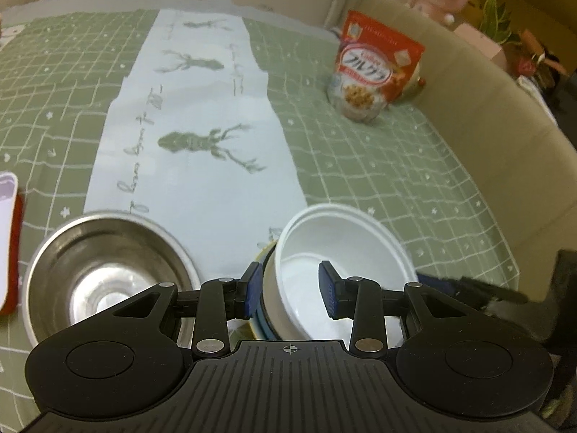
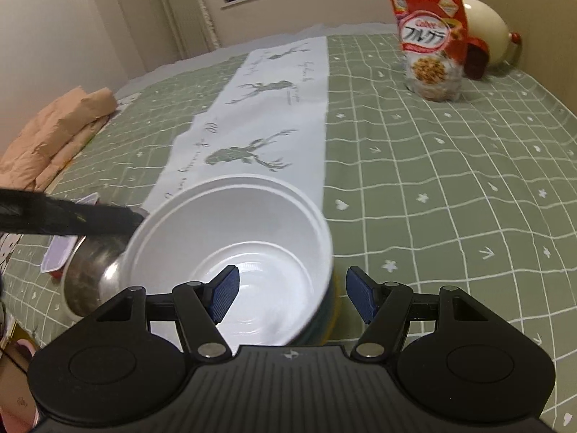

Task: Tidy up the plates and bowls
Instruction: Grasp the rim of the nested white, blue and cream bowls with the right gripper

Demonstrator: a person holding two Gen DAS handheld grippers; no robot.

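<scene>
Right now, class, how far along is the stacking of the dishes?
Done: the white bowl sits tilted on a stack of plates.
In hand: both grippers straddle its rim, left gripper and right gripper, jaws open on each.
Left: the steel bowl stands apart, beside the stack.

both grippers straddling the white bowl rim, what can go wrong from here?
1. The white plastic bowl looks tilted on the dark plates beneath it; an uneven pull from either side could tip it or drag the stack.
2. The left hand-held gripper and right hand-held gripper are both open, straddling opposite walls; closing only one may slide the light bowl.
3. The stainless steel bowl sits close by; a sideways shove could knock it.
</scene>
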